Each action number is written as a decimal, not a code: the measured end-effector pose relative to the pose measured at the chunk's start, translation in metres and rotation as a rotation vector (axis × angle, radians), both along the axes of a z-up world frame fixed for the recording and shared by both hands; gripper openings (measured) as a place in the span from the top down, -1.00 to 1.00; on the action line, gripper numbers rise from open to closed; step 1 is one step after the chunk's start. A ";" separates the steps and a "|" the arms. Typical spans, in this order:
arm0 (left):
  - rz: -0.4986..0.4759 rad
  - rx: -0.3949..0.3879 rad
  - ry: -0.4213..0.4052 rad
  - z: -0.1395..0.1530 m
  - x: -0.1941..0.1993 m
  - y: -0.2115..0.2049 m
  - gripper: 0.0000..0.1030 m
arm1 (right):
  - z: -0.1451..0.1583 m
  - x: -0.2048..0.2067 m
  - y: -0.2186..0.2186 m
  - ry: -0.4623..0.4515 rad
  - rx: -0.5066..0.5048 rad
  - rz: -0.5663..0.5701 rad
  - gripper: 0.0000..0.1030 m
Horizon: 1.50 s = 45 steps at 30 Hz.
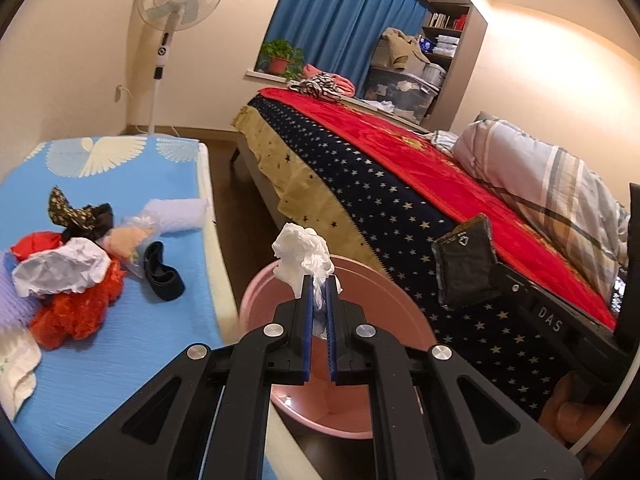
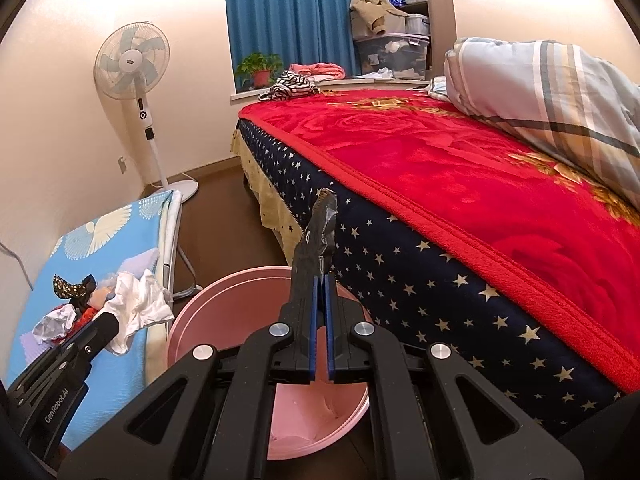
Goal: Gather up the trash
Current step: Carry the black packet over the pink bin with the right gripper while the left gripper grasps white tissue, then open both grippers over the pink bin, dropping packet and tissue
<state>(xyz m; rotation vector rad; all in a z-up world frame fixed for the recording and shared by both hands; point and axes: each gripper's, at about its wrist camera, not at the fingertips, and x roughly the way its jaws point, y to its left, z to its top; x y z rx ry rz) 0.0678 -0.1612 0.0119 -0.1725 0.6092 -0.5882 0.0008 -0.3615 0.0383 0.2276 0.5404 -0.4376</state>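
white crumpled tissue (image 1: 304,254) is pinched in the left gripper (image 1: 319,292) and a dark foil wrapper (image 2: 316,236) in the right gripper (image 2: 320,292), both over the pink bin (image 2: 224,292).

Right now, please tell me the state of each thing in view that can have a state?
left claw: shut on white crumpled tissue, above the pink bin.
right claw: shut on black foil wrapper, above the bin.
pink bin: upright, open top, no lid.
trash pile: loose on the blue table, not collected yet.
blue curtain: drawn shut.
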 end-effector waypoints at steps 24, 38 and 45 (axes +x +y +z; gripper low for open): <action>0.087 -0.024 0.007 0.009 -0.008 0.041 0.62 | 0.003 -0.005 0.018 -0.014 -0.021 0.043 0.54; 0.173 -0.018 -0.015 0.017 -0.020 0.073 0.62 | 0.012 -0.015 0.040 -0.035 -0.036 0.094 0.54; 0.212 -0.009 -0.026 0.020 -0.026 0.087 0.62 | 0.017 -0.019 0.050 -0.049 -0.038 0.117 0.54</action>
